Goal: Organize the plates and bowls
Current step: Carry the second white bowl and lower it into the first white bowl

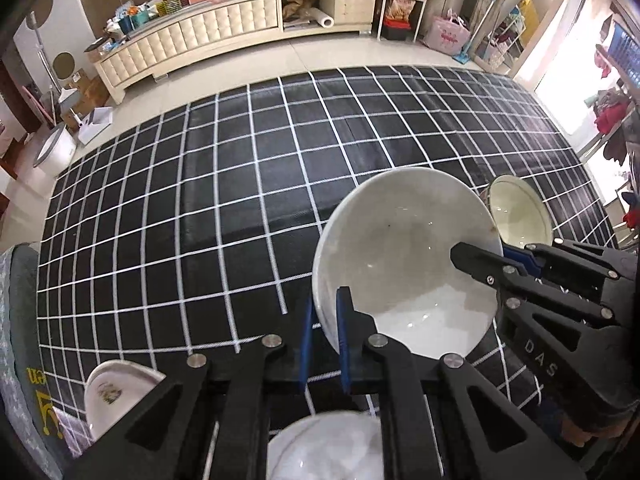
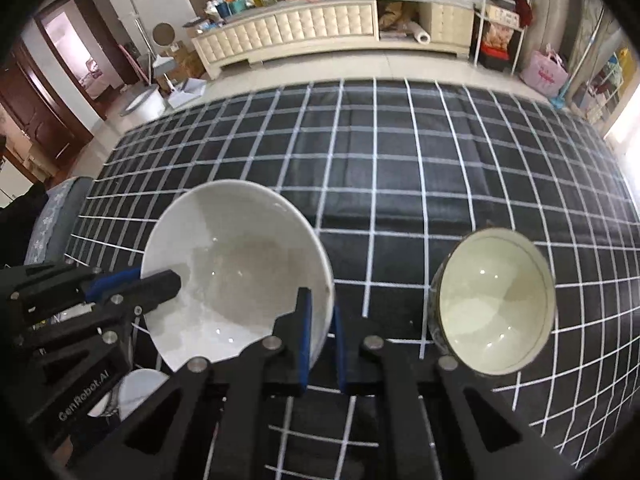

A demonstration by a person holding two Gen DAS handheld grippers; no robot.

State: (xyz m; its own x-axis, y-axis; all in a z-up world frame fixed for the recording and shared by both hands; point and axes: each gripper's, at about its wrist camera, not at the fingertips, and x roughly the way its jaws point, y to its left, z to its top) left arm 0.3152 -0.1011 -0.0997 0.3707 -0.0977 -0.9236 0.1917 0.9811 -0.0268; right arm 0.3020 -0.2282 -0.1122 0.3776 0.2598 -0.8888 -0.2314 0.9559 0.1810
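A large white bowl (image 1: 400, 264) (image 2: 236, 276) hangs above the black checked tablecloth (image 1: 200, 208), gripped at two sides of its rim. My left gripper (image 1: 325, 340) is shut on the near-left rim, one blue pad inside and one outside. In the right wrist view it reaches in from the left as the left gripper (image 2: 140, 282). My right gripper (image 2: 322, 340) is shut on the opposite rim, and appears as the right gripper (image 1: 496, 258) in the left wrist view. A smaller cream bowl (image 2: 496, 304) (image 1: 518, 212) with a dark patterned outside stands on the cloth to the right.
A white dish with a flower print (image 1: 116, 392) lies at the near left. Another white dish (image 1: 328, 444) (image 2: 136, 392) sits under the grippers. A grey padded chair (image 2: 56, 216) is at the table's left edge. A long cream cabinet (image 1: 192, 36) lines the far wall.
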